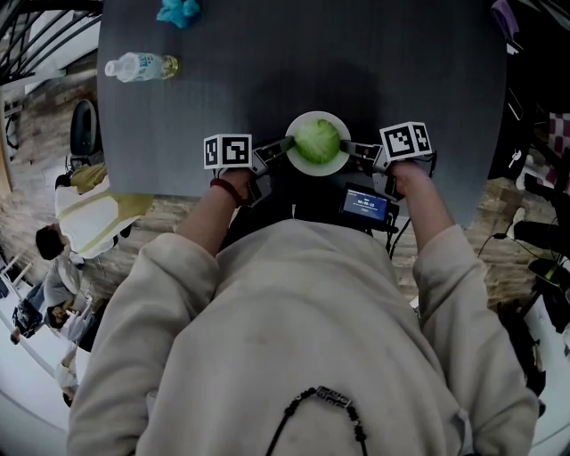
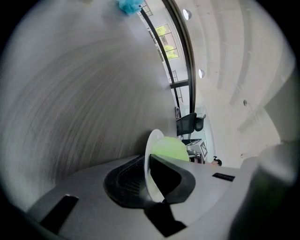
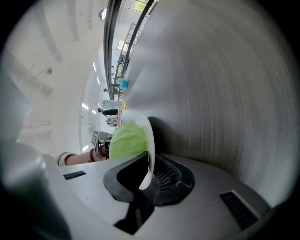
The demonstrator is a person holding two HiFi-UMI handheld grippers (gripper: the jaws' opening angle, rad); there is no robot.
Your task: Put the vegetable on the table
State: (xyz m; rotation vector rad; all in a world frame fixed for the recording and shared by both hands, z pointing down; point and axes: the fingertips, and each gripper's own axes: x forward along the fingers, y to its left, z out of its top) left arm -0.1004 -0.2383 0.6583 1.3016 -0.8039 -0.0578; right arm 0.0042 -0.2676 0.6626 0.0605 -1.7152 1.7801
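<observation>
On white plate (image 1: 301,165), round pale-green cabbage (image 1: 317,140)

One tabletop (image 1: 374,62). One white plate (image 1: 318,168), one green vegetable (image 1: 317,141). One plastic bottle (image 1: 141,67) at ten o'clock, one teal cloth (image 1: 179,11) at eleven. Two claws: left claw (image 1: 283,147), right claw (image 1: 352,150).

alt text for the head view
From above: a person's left gripper and right gripper clamp opposite rims of a white plate carrying a green vegetable, at the near edge of a dark table. A water bottle lies beyond.
</observation>
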